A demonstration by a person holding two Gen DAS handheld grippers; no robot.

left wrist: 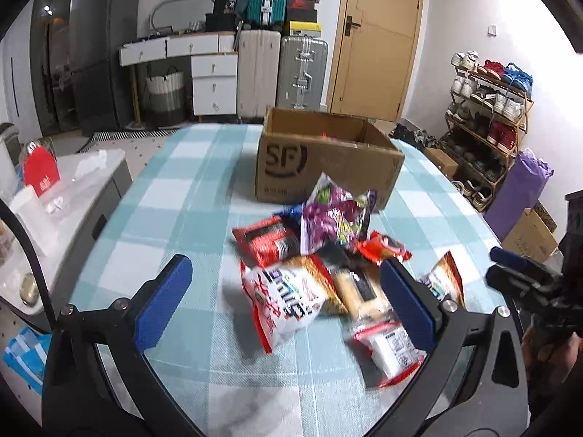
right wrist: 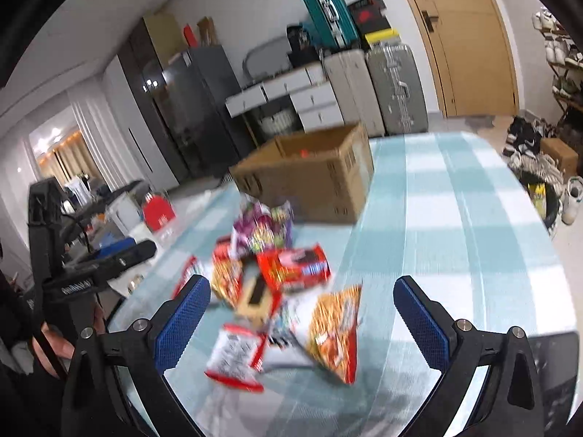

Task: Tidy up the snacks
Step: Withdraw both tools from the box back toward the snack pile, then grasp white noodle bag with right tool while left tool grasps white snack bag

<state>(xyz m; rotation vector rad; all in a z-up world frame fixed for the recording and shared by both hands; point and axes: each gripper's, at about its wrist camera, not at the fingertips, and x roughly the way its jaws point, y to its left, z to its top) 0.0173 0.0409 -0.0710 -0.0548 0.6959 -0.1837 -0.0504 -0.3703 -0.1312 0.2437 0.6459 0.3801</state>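
Blue-padded fingers of the left gripper (left wrist: 288, 302) and the right gripper (right wrist: 302, 324) stand fully spread and hold nothing, each poised over the loose heap of crinkly foil snack packets (left wrist: 328, 269) lying mid-table on the teal-and-white checked tablecloth (left wrist: 175, 196). Risk, in my judgement: the packets overlap and are slippery, so a closing pad may pinch two at once or push one toward the near table edge. Only "SF" is legible, printed on the open brown cardboard box (left wrist: 328, 156) standing behind the heap toward the far edge; packet lettering is blurred.
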